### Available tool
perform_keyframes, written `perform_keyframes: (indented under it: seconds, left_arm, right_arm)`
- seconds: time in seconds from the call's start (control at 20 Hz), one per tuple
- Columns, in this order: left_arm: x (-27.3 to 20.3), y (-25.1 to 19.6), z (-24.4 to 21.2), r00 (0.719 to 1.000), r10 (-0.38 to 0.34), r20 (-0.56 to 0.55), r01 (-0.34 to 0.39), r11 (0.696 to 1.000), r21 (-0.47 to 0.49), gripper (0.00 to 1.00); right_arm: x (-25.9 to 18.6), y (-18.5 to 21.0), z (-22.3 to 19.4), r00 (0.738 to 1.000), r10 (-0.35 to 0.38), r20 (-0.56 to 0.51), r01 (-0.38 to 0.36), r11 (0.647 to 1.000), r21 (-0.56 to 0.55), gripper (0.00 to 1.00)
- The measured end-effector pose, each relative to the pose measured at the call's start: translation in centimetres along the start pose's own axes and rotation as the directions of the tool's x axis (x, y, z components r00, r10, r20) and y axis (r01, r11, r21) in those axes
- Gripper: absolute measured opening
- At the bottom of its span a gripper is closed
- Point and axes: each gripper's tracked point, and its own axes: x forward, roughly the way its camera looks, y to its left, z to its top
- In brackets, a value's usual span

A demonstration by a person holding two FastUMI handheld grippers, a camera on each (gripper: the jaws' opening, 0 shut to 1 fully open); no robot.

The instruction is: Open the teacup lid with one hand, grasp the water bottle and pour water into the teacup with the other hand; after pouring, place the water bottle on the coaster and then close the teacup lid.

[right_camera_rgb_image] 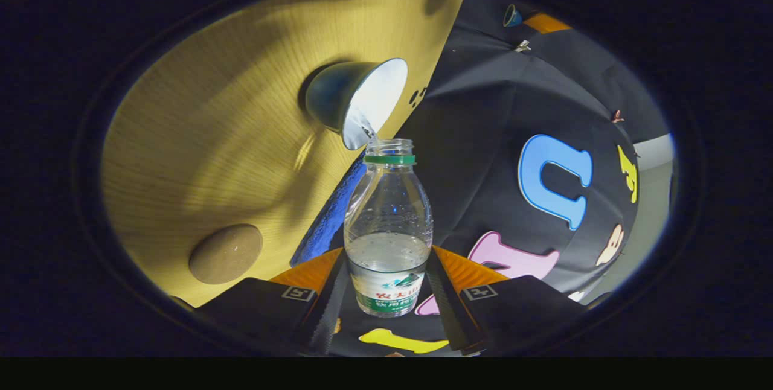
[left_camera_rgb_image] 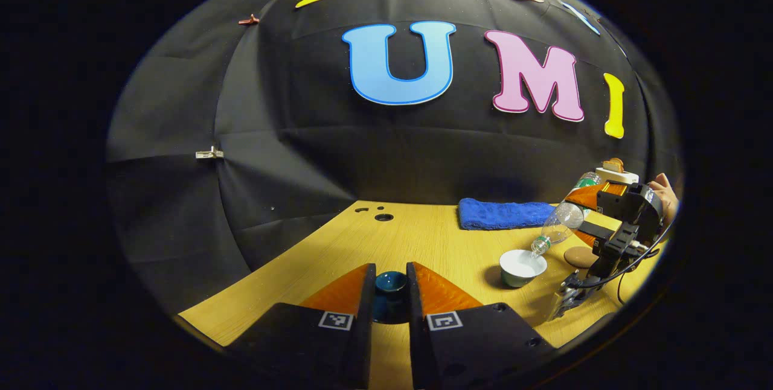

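Clear plastic, green-collared and part full, the water bottle [right_camera_rgb_image: 388, 227] is gripped between both fingers of the right tool [right_camera_rgb_image: 386, 284] and tipped so its open mouth sits over the white-lined teacup [right_camera_rgb_image: 356, 100] on the wooden desk [left_camera_rgb_image: 423, 233] — water is being poured. The dark blue ceramic lid [left_camera_rgb_image: 390, 296] is clamped in the left tool [left_camera_rgb_image: 389, 299] and held well aside, judged to keep the cup mouth free. Near the cup, the round brown coaster [right_camera_rgb_image: 225, 253] lies bare — the bottle's place afterwards.
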Motion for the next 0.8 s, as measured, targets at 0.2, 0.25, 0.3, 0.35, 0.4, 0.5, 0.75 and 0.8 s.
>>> perform_keyframes:
  seconds: [0.2, 0.25, 0.3, 0.35, 0.4, 0.5, 0.75, 0.8]
  left_arm:
    - [0.0, 0.2, -0.1, 1.0, 0.005, 0.003, -0.005, 1.0, -0.012, 0.3]
    - [0.0, 0.2, -0.3, 1.0, 0.006, 0.001, -0.006, 1.0, -0.017, 0.3]
    - [0.0, 0.3, -0.3, 1.0, 0.008, 0.001, -0.008, 1.0, -0.021, 0.3]
    - [0.0, 0.3, -0.5, 1.0, 0.01, 0.001, -0.01, 1.0, -0.024, 0.3]
    - [-0.1, 0.3, -0.5, 1.0, 0.013, 0.001, -0.013, 1.0, -0.025, 0.27]
    - [-0.2, 0.4, -0.6, 1.0, 0.014, -0.001, -0.014, 1.0, -0.025, 0.27]
    - [-0.7, 0.6, -0.7, 1.0, 0.017, 0.001, -0.017, 0.999, -0.03, 0.3]
    - [-0.7, 0.5, -0.7, 1.0, 0.017, 0.003, -0.017, 0.999, -0.031, 0.3]
  right_arm:
    - [-0.3, -0.4, 0.6, 1.0, -0.004, 0.009, 0.004, 1.0, -0.03, 0.73]
    - [-0.2, -0.5, 0.6, 1.0, -0.008, 0.008, 0.008, 0.999, -0.041, 0.73]
    - [-0.3, -0.6, 0.6, 1.0, -0.01, 0.007, 0.011, 0.999, -0.052, 0.73]
    - [-0.3, -0.8, 0.4, 1.0, -0.017, 0.004, 0.017, 0.998, -0.062, 0.73]
    - [-0.3, -1.1, 0.1, 1.0, -0.024, 0.001, 0.024, 0.997, -0.069, 0.73]
    - [-0.4, -1.3, 0.5, 0.999, -0.044, 0.012, 0.044, 0.996, -0.083, 0.73]
    - [-0.3, -2.0, 1.0, 0.996, -0.08, 0.042, 0.085, 0.989, -0.12, 0.73]
    - [-0.3, -2.2, 1.1, 0.995, -0.089, 0.046, 0.095, 0.988, -0.126, 0.73]
